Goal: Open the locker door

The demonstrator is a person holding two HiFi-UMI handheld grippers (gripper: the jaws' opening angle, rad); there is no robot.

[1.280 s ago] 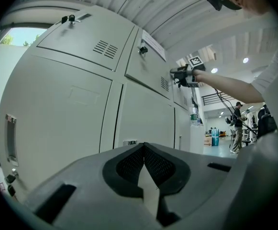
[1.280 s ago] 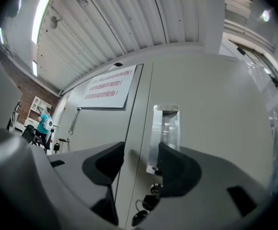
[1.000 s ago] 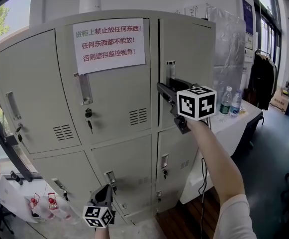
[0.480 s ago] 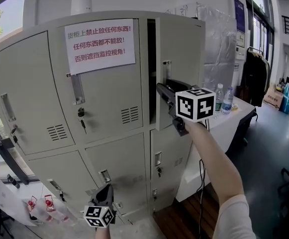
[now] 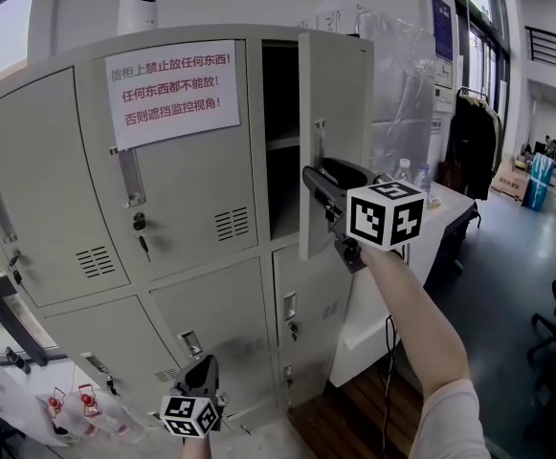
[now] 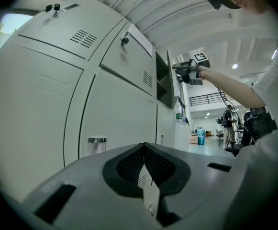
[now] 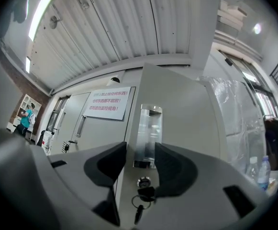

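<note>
Right claw (image 7: 141, 161): jaws wide, just opening further, astride handle (image 7: 149, 128), slack on one side. Left claw (image 5: 201, 376): closed, empty, low. Door (image 5: 344, 103): top right of locker (image 5: 187, 213), part open; likely thin steel, light, free-swinging. Hold: handle, smooth, probably slippery; pinch square.

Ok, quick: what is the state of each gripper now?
Left gripper: closed, empty.
Right gripper: jaws just opened a little, astride the door handle, not clamped.
</note>
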